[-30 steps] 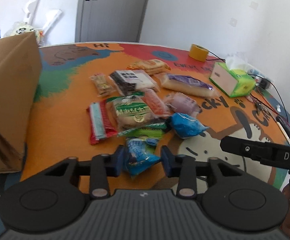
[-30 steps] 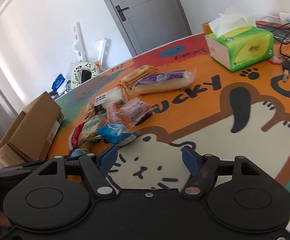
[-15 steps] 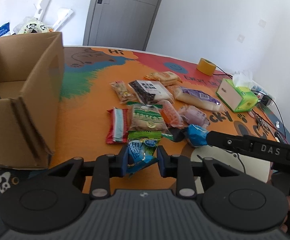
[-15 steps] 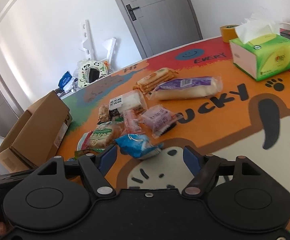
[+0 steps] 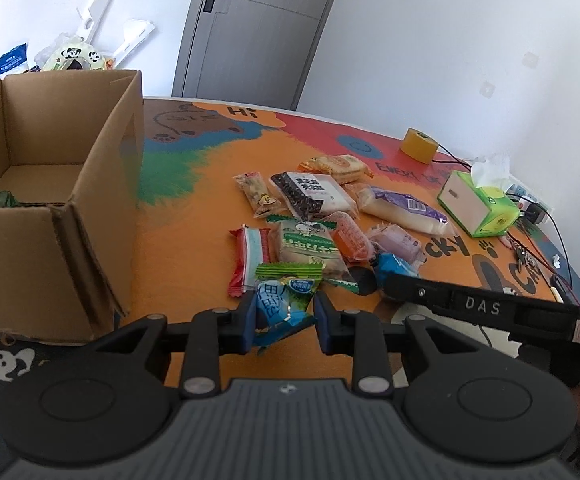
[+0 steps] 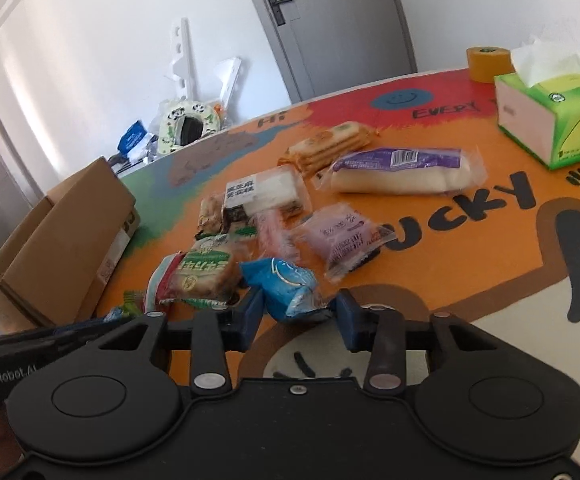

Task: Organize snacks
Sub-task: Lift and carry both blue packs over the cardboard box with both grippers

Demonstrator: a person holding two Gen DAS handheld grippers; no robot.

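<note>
We are mid-way through clearing the snack pile into the cardboard box, which stands open-topped at the left edge of the surface. Our left hand-held gripper is clamped narrow on a blue-and-green snack packet, lifted just off the near end of the pile. Our right hand-held gripper has just been closing its jaws, and the blue crinkled packet sits between them, the pads pressing its sides while it lies on the surface at the near side of the pile.

The packet in the left hand-held gripper hangs with its sealed top edge pointing away from us toward the pile and its crumpled tail drooping toward us; its long axis runs roughly along the fingers. The blue crinkled packet is puffy, its long axis lying across the jaws, slightly slanted.

We judge the next move to be carrying the left packet leftward over the box wall and releasing it inside, where something green already rests in the near corner. The right one should then lift straight up, taking care not to drag the purple wrapper touching it.
</note>
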